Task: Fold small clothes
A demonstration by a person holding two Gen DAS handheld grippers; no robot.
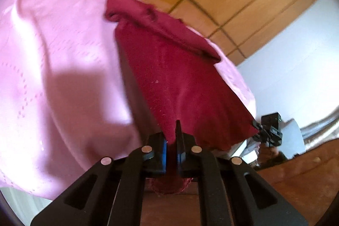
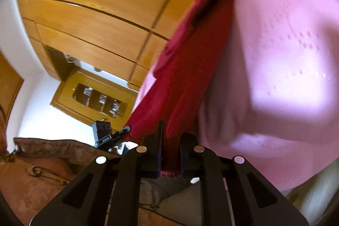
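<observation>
With both grips clamped, my left gripper (image 1: 171, 141) and right gripper (image 2: 169, 141) each pinch a near corner of the maroon garment (image 1: 173, 69). It stretches away over the pink sheet (image 1: 53, 46), near hem spanning my hands, neither nearer.

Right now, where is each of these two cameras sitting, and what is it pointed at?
Left wrist view: on the left tool, looking along its fingers at the red cloth it pinches, over pink sheet.
Right wrist view: on the right tool, pinching another edge of that cloth.
Shared: cloth, sheet; each sees the other tool.
</observation>
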